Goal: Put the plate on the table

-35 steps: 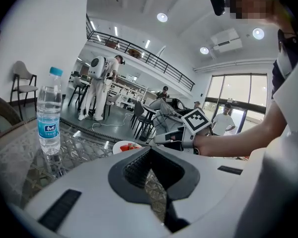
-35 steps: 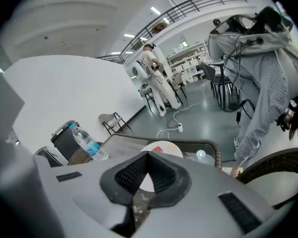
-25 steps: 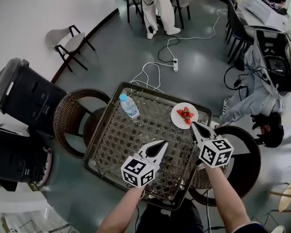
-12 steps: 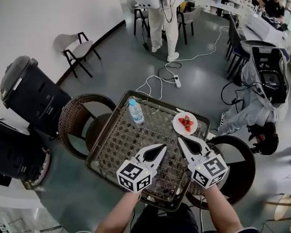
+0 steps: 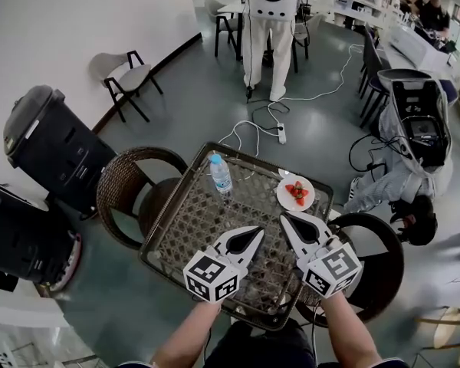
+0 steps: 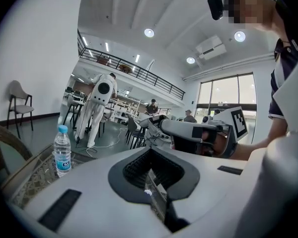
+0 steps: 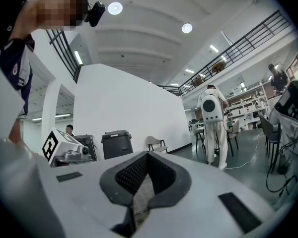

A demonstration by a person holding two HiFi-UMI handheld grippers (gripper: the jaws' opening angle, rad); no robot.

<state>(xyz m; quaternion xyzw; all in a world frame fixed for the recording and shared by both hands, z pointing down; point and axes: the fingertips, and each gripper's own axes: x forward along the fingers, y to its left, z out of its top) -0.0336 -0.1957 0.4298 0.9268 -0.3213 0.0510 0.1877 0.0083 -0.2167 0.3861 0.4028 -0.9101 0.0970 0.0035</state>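
A white plate (image 5: 295,193) with strawberries rests on the far right part of the wicker table (image 5: 165,219). My right gripper (image 5: 285,219) hovers a little short of the plate, shut and empty. My left gripper (image 5: 257,232) is beside it over the table's middle, also shut with nothing in it. In the left gripper view the jaws (image 6: 150,152) are closed, and the right gripper (image 6: 198,131) shows beyond them. The right gripper view has its closed jaws (image 7: 148,155) aimed out over the room; the plate is not in it.
A water bottle (image 5: 221,176) stands upright at the table's far side, also in the left gripper view as the bottle (image 6: 62,150). Wicker chairs (image 5: 126,184) flank the table. Black bins (image 5: 50,146) stand left. A person in white (image 5: 272,21) and floor cables (image 5: 280,133) lie beyond.
My right gripper has drawn back from the plate's edge toward me. The left gripper has barely moved. The person in white has walked closer along the far floor.
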